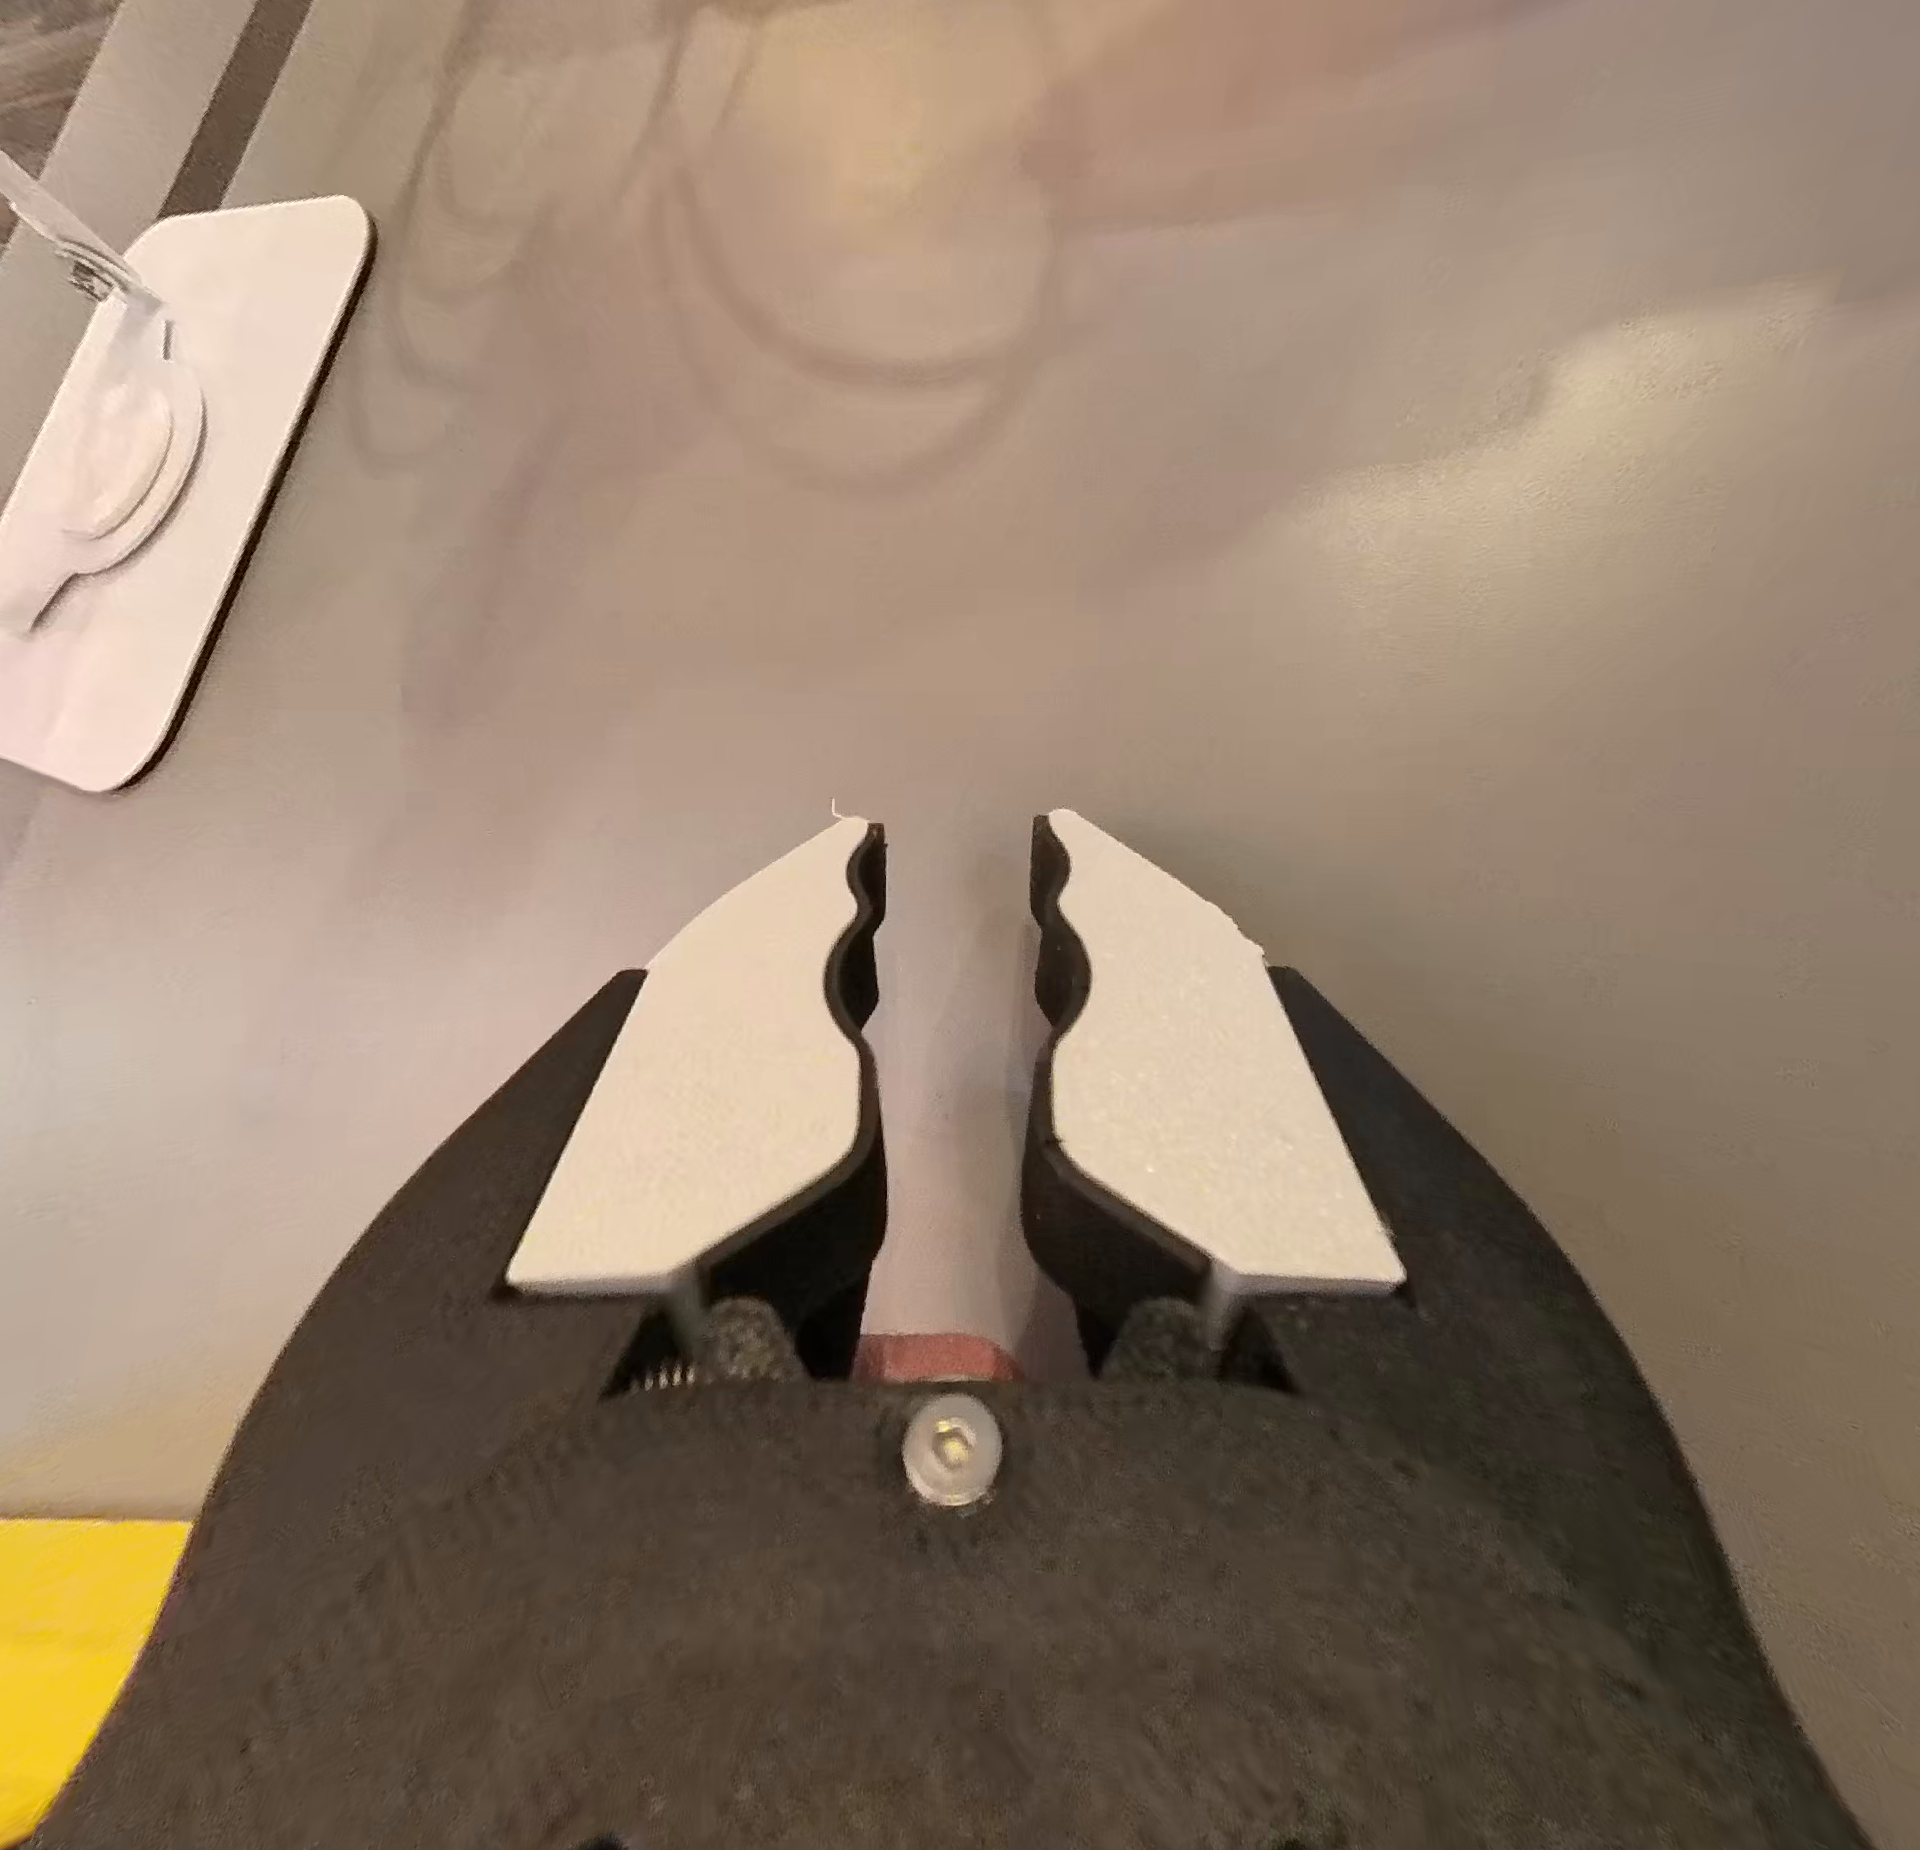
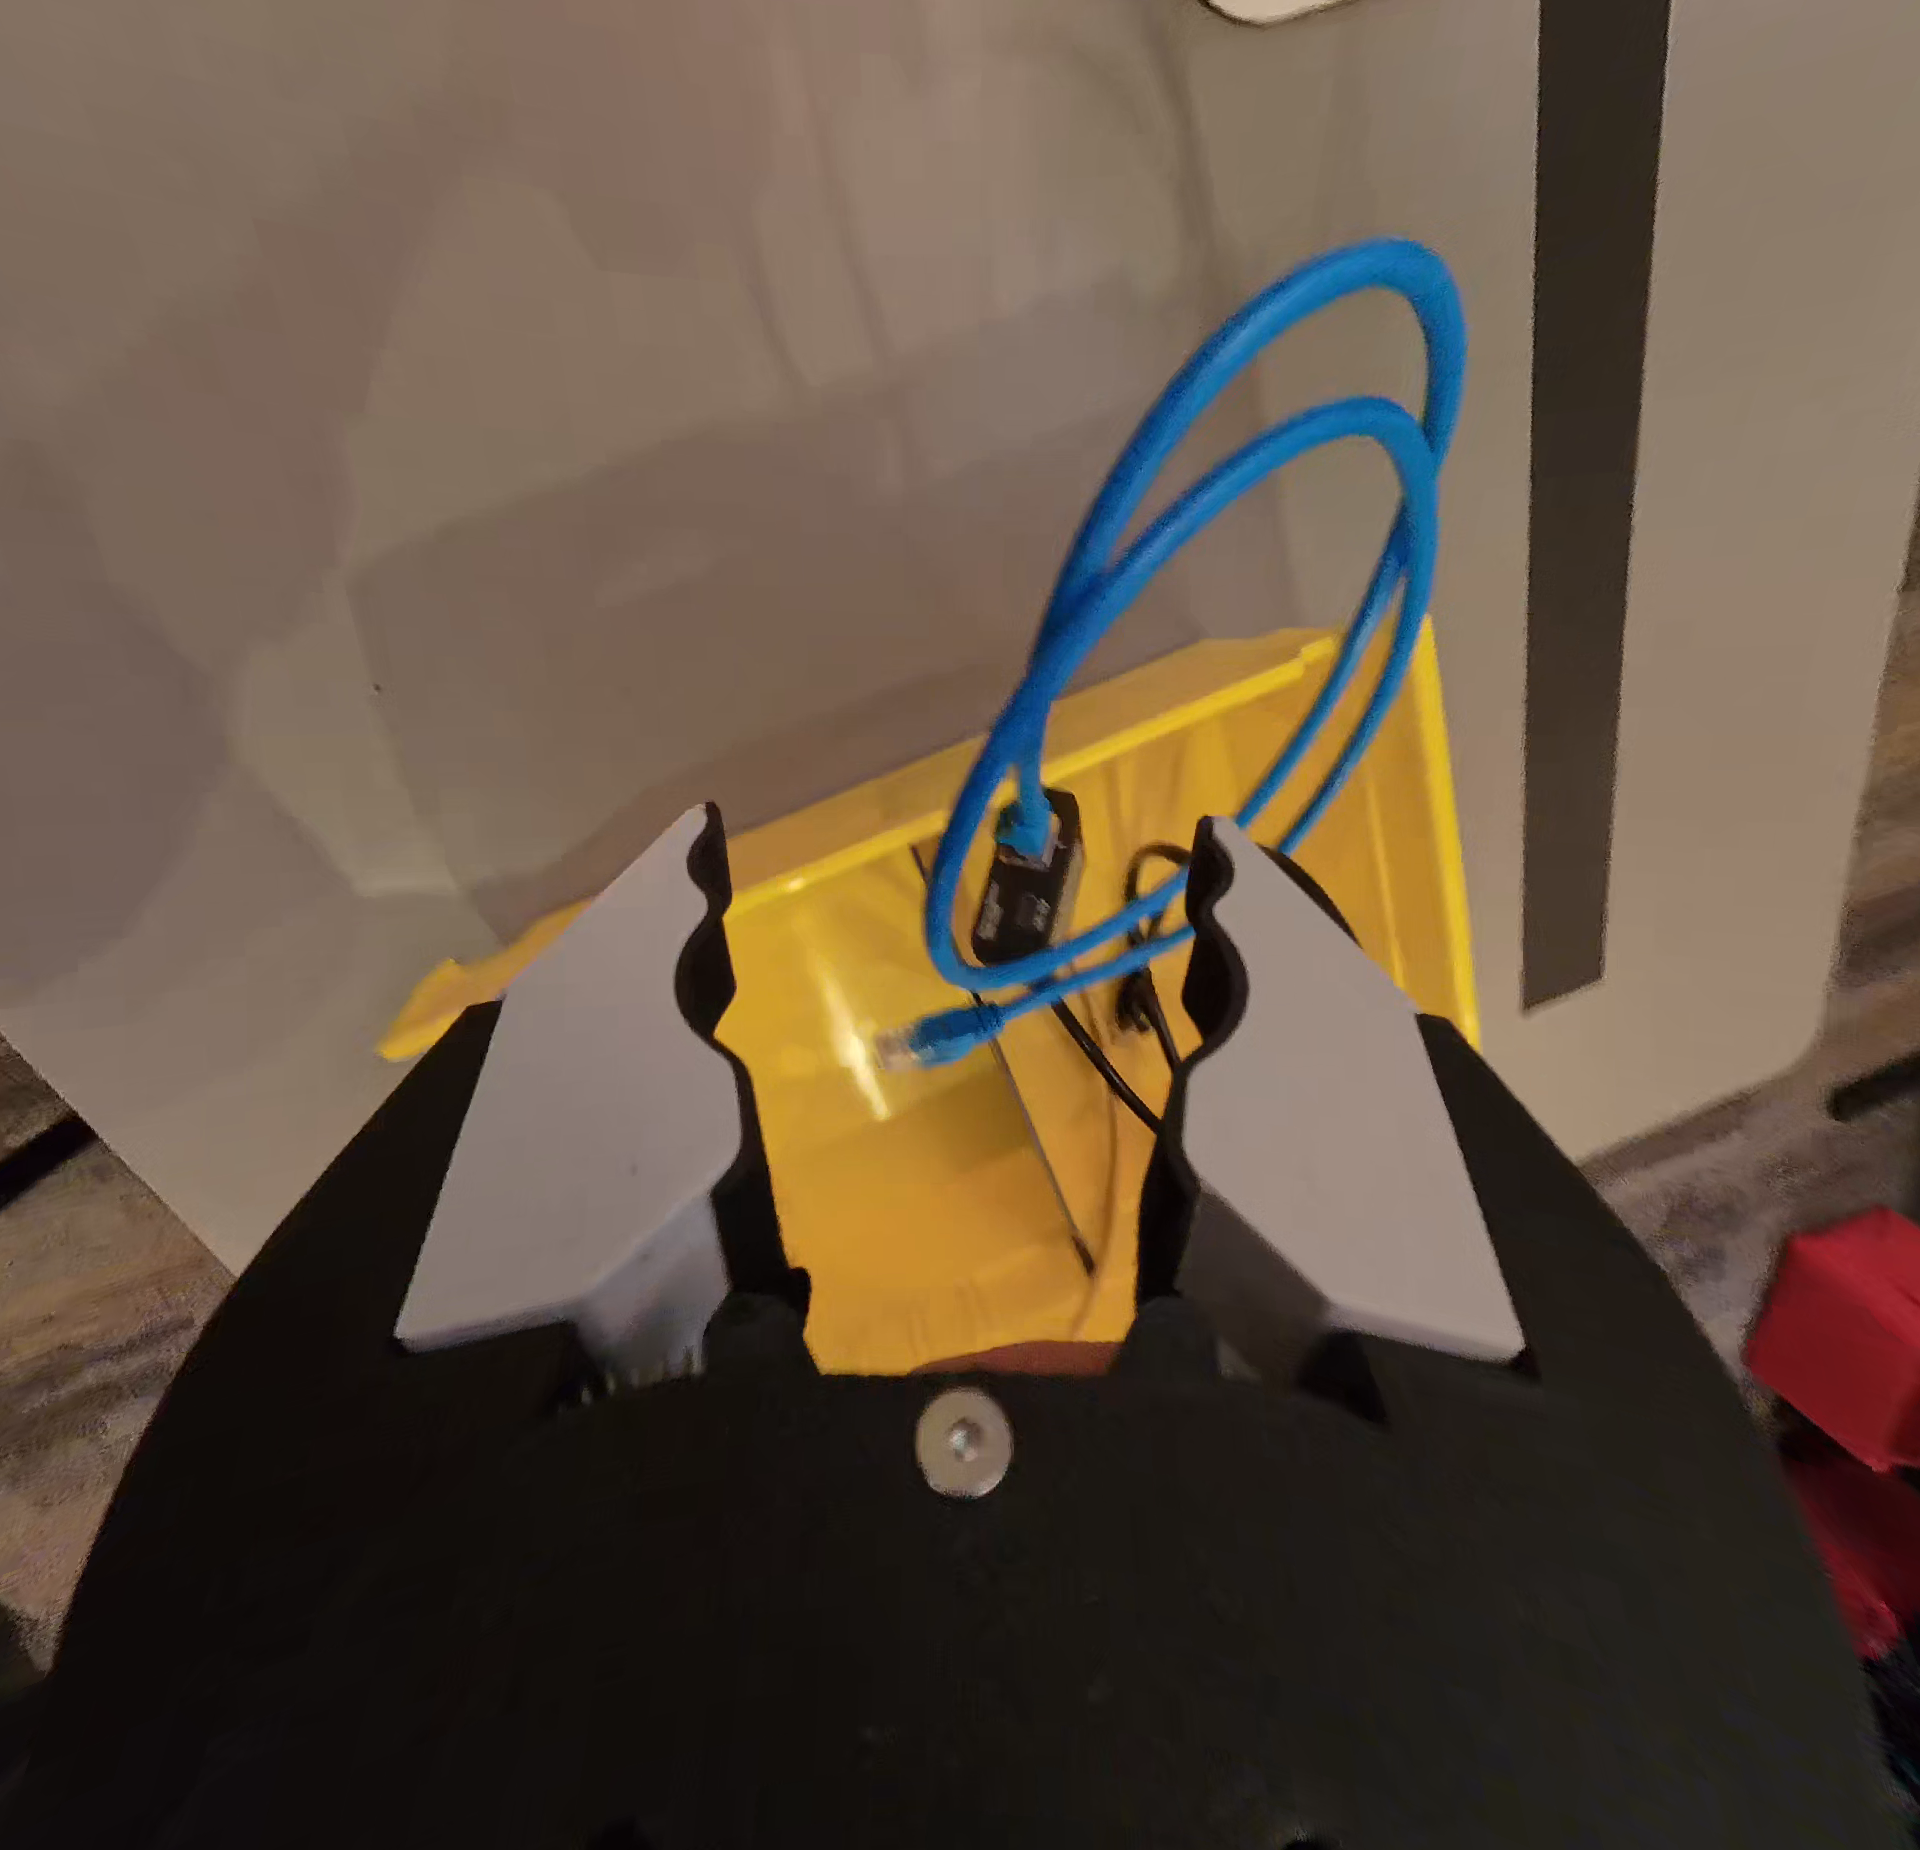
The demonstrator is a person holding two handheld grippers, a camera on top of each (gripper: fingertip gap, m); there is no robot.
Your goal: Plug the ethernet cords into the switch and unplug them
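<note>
My right gripper (image 2: pixel 956 844) hangs with jaws apart over the yellow bin (image 2: pixel 914 1177). Inside lie the black switch (image 2: pixel 1029 891) and blue ethernet cord (image 2: pixel 1340 429), one end plugged in, one loose. My left gripper (image 1: pixel 958 834), jaws narrowly apart and empty, faces the grey table (image 1: pixel 1247 553).

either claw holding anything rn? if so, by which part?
Nothing held. Left claw is open over the bare grey table. Right claw is open above the yellow bin; the blue ethernet cord lies ungripped.
</note>
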